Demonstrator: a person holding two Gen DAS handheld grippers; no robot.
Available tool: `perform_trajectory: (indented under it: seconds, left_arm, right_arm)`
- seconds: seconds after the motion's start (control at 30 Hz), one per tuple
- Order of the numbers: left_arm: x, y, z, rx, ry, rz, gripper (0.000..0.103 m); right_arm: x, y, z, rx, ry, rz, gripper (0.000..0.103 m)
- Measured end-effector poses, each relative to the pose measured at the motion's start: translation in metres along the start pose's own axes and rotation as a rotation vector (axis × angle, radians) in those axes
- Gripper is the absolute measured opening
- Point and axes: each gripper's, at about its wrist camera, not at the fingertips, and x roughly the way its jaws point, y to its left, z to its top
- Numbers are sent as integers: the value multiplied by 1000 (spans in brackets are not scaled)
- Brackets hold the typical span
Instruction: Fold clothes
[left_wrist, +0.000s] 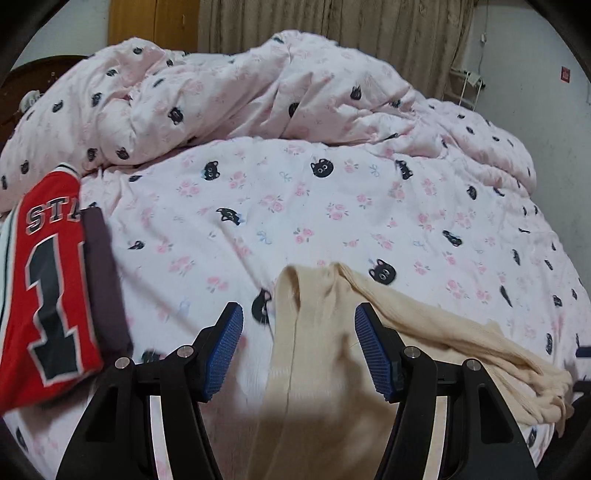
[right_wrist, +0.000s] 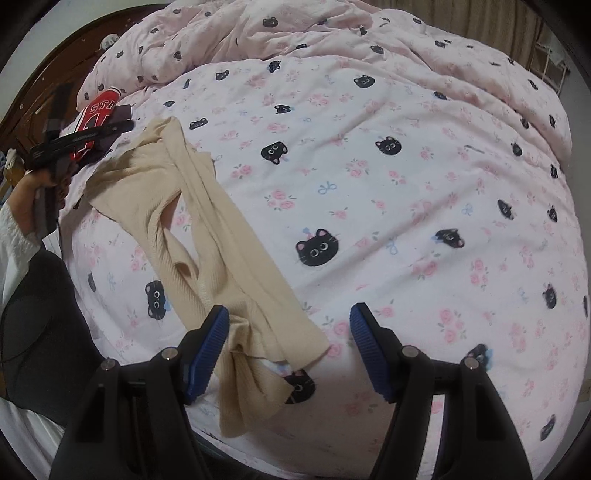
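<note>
A cream ribbed garment (right_wrist: 221, 236) lies crumpled in a long strip on the pink cat-print bed; it also shows in the left wrist view (left_wrist: 317, 332). My left gripper (left_wrist: 299, 339) is open, its blue pads on either side of the garment's near end, not closed on it. It shows from outside in the right wrist view (right_wrist: 81, 140), held by a hand. My right gripper (right_wrist: 288, 343) is open above the garment's other end, with the cloth by its left pad.
A folded red jersey (left_wrist: 48, 288) and a dark garment (left_wrist: 103, 280) lie at the bed's left. A rumpled pink duvet (left_wrist: 258, 92) is heaped at the back. A dark wooden headboard (right_wrist: 44, 77) stands at left. Curtains (left_wrist: 332, 26) hang behind.
</note>
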Motion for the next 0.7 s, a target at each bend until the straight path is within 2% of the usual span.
perform_trajectory:
  seconds: [0.1, 0.33, 0.53, 0.6, 0.7]
  left_arm:
    - [20, 6, 11, -8, 45, -47, 29]
    - [42, 14, 15, -21, 99, -135, 28]
    - [50, 7, 13, -4, 130, -191, 28]
    - [52, 2, 14, 13, 133, -208, 21]
    - [57, -3, 12, 33, 137, -194, 17]
  right_arm:
    - [5, -4, -5, 36, -4, 10, 69]
    - [-8, -22, -11, 123, -36, 24, 69]
    - [-11, -29, -15, 101, -8, -42, 69]
    - [-9, -29, -17, 84, 3, -53, 69]
    - [-5, -28, -19, 71, 22, -40, 68]
